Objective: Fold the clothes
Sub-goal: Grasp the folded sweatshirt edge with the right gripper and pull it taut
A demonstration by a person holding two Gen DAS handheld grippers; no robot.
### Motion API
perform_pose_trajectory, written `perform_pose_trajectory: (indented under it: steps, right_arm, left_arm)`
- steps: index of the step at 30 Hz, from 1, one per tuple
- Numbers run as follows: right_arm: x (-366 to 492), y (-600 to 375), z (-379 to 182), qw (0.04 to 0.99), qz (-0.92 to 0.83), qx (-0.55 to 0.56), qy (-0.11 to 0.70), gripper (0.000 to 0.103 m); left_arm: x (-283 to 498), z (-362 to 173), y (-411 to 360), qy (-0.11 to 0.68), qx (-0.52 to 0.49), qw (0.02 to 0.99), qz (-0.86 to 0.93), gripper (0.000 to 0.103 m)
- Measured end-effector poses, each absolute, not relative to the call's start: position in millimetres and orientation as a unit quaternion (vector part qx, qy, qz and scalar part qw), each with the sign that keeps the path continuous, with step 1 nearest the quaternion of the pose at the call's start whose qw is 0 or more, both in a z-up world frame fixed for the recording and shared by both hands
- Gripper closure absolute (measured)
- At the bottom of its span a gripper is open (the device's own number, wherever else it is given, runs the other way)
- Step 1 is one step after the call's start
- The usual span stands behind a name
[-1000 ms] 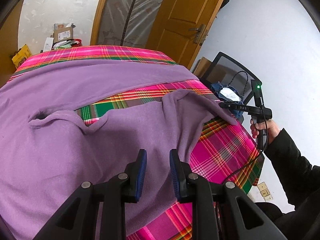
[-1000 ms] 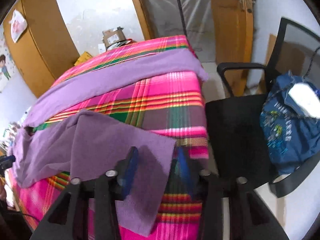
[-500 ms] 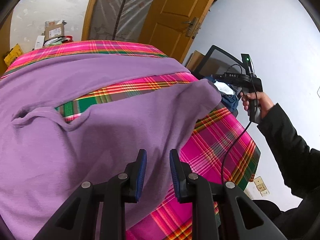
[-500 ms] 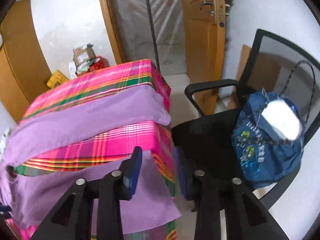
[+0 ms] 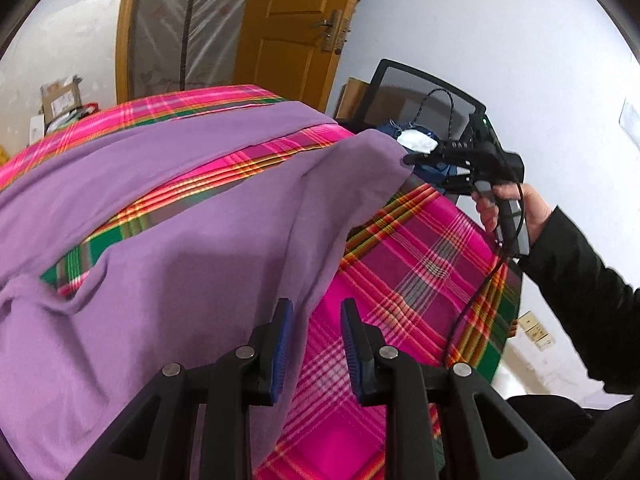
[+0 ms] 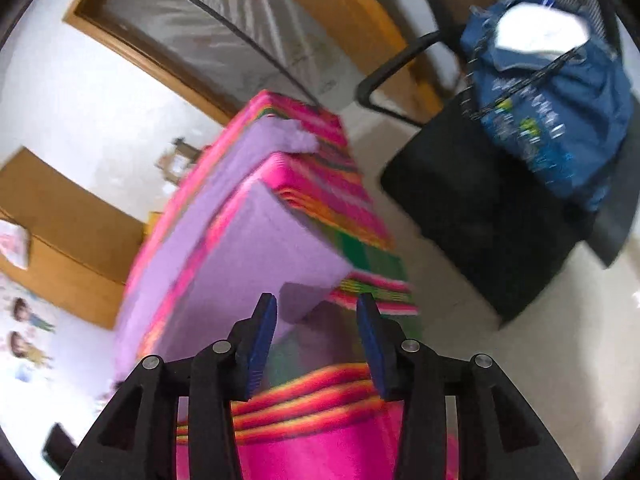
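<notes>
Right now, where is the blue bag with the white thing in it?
The blue bag sits on the black mesh office chair, upper right in the right wrist view, beside the table with the pink plaid cloth.

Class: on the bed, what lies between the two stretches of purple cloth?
A bare band of plaid bedcover between the far and near purple cloth, in the left wrist view.
</notes>
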State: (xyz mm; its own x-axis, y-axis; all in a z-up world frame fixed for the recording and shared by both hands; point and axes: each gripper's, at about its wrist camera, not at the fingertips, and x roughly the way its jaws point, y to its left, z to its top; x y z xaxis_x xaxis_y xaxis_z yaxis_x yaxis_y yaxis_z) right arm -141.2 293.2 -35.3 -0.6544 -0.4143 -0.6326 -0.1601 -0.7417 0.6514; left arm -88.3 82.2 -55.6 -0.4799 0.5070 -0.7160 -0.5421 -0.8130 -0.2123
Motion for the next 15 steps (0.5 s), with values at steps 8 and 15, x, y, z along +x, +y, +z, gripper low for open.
perform_pose_trajectory:
  steps: [8, 15]
  right_arm:
    - [-153.4, 290.3, -39.3, 0.080, -0.835, 0.404, -0.365, 0.069]
    - [-151.7, 296.6, -35.9, 0.079, -0.838, 0.391, -0.371, 0.089]
  left_arm:
    - [-89.0, -62.8, 112.0, 0.079, -0.401, 0.307, 0.860, 0.078]
    - [-102.0, -79.0, 132.2, 0.123, -0.411, 0.285, 0.857, 0.078]
